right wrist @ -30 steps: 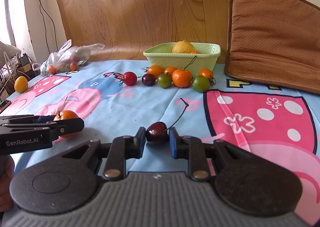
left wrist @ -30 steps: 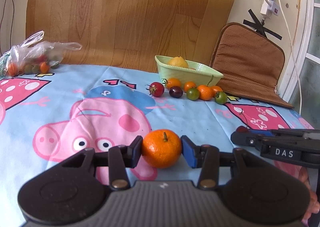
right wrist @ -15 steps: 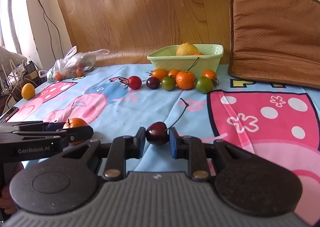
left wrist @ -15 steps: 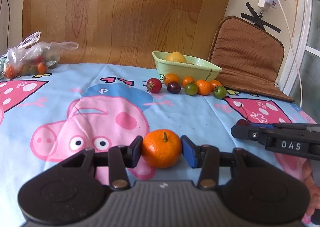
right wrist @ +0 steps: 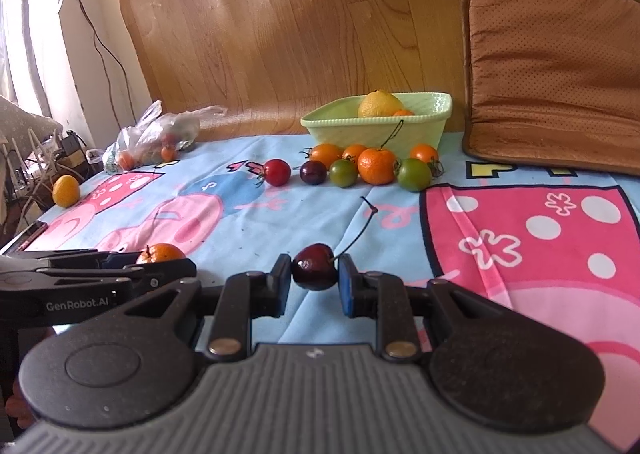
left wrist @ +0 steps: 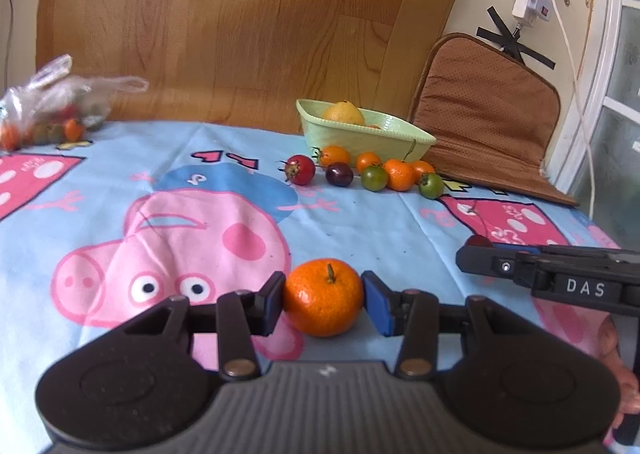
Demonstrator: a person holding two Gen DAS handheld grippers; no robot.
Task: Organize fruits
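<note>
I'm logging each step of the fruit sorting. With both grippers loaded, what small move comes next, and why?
Probably carry the mandarin in the left gripper forward toward the green bowl. It is gripped, the bowl already holds a lemon, and the right gripper holds a cherry.

Bowl (right wrist: 376,121) at 12 o'clock, far edge of tablecloth (right wrist: 520,238); lemon (right wrist: 380,103) in it. Row of small fruits (right wrist: 376,165) just before bowl. Cushion (right wrist: 556,69) at 2 o'clock, leaning behind. Plastic bag (right wrist: 156,137) at 10 o'clock. Lone fruit (right wrist: 66,190) at 9 o'clock, near cloth edge.
</note>
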